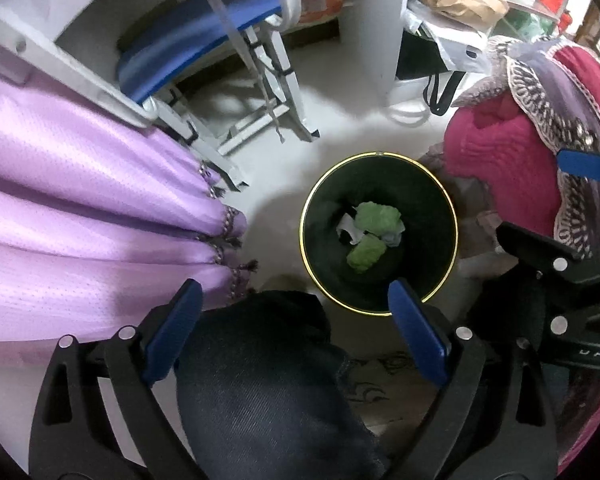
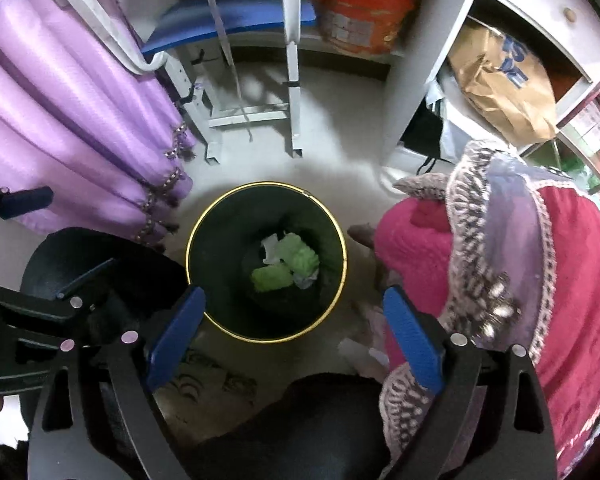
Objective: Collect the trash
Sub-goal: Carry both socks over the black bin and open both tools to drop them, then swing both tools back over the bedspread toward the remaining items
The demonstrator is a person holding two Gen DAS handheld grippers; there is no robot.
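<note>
Green and white scraps (image 2: 286,266) sit in the bin (image 2: 266,260), right below both wide-open, empty grippers; right gripper (image 2: 294,328) looks nearer than left gripper (image 1: 296,320).

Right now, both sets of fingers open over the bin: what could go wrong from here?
1. The purple curtain hangs beside the bin; the left gripper could snag its beaded hem.
2. The right gripper sits low near the rim, so a careless move might tip the bin and spill the green wads.
</note>
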